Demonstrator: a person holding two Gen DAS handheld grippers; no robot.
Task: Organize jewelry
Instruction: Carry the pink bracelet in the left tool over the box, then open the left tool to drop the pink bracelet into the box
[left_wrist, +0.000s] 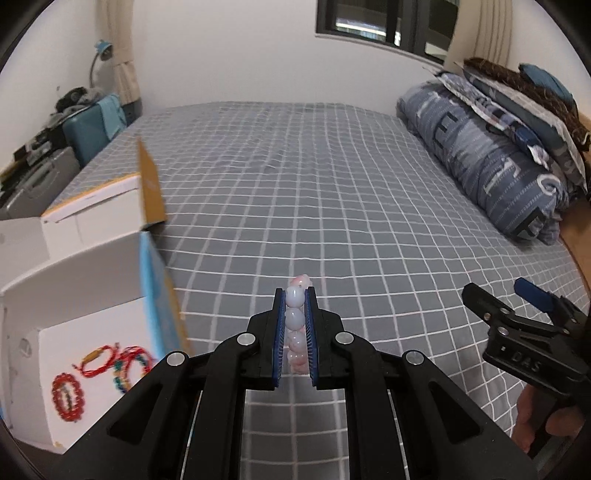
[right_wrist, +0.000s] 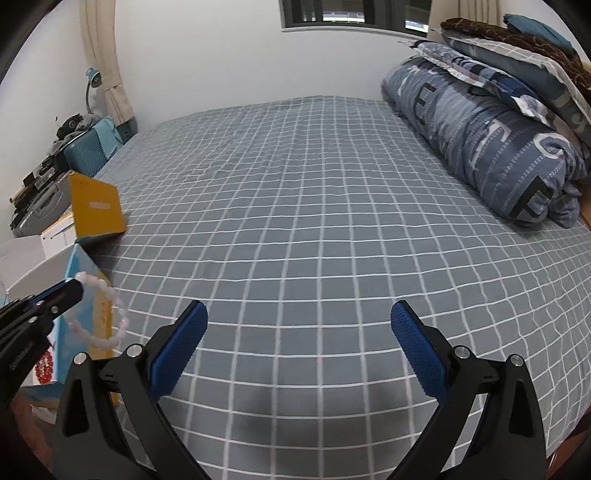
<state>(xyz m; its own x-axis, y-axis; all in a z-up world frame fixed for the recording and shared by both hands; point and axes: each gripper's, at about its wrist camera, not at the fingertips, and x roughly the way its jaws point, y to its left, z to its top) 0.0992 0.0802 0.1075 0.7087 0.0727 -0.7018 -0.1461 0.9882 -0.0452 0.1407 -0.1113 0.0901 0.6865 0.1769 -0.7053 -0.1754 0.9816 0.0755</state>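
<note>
Pink bead bracelet pinched above the bed

The left hand-held gripper (left_wrist: 294, 314) is clamped on a pale pink bead bracelet (left_wrist: 296, 325) over the checked bed (left_wrist: 332, 184), beside an open white box (left_wrist: 74, 295) holding red bracelets (left_wrist: 96, 373). The right hand-held gripper (right_wrist: 299, 332) hovers with fingers spread wide.

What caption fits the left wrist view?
Left gripper jaws clamp a pink bead bracelet above the checked bedsheet.
</note>
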